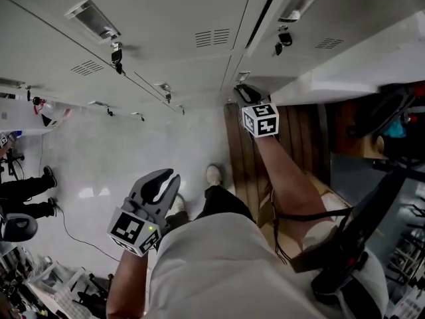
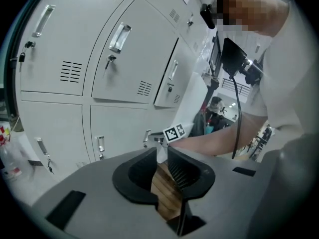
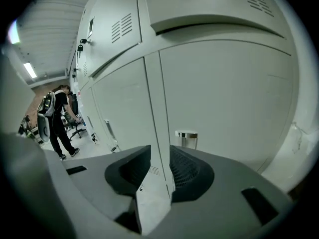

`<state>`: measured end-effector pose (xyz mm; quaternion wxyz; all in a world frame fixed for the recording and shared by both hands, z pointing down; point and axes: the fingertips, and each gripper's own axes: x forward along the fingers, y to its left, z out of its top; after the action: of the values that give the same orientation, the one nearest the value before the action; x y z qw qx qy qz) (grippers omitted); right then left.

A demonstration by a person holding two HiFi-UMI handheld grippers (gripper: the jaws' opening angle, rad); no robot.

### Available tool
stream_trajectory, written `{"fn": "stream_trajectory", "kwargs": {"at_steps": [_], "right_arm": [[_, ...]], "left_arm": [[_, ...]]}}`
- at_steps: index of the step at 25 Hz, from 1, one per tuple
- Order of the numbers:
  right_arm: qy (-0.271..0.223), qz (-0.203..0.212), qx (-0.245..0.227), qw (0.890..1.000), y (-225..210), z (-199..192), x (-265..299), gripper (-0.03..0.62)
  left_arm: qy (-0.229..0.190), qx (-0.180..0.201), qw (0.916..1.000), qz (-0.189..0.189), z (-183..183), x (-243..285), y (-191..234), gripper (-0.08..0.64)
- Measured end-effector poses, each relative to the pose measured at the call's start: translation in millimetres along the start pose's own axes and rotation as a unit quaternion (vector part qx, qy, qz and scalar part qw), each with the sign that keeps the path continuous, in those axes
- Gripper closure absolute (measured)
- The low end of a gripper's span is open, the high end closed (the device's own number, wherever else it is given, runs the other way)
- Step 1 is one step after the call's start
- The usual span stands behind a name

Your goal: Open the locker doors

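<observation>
Locker door (image 3: pixel 155 128) caught by its edge: two grippers, one of them busy.
The right gripper (image 3: pixel 160 152) is clenched on the thin edge of one white door, which stands out from the bank of lockers (image 1: pixel 166 38). That arm reaches straight forward, forearm bare. The left gripper (image 1: pixel 167 180) is held low, close to the person's body, with its jaws slightly parted and nothing between them. Only wooden boards (image 2: pixel 163 195) show through the gap.

Smooth matt painted-metal locker doors (image 3: pixel 224 98), glossy metal handles (image 2: pixel 119 37), brown wood planks (image 1: pixel 242 153).
</observation>
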<state>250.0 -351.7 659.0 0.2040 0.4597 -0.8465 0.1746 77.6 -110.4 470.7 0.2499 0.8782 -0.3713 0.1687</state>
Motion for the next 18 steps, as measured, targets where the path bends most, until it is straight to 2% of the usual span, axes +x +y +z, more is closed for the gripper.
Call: {"fn": "stream_trajectory", "kwargs": {"at_steps": [7, 18], "right_arm": [[0.019, -0.017, 0.0, 1.0, -26, -9, 33, 0.491], [0.016, -0.011, 0.007, 1.0, -31, -5, 61, 0.476]], "left_arm": [[0.005, -0.014, 0.9998, 0.013, -2, 5, 8, 0.492], [0.003, -0.029, 0.9992, 0.026, -3, 8, 10, 0.489]]}}
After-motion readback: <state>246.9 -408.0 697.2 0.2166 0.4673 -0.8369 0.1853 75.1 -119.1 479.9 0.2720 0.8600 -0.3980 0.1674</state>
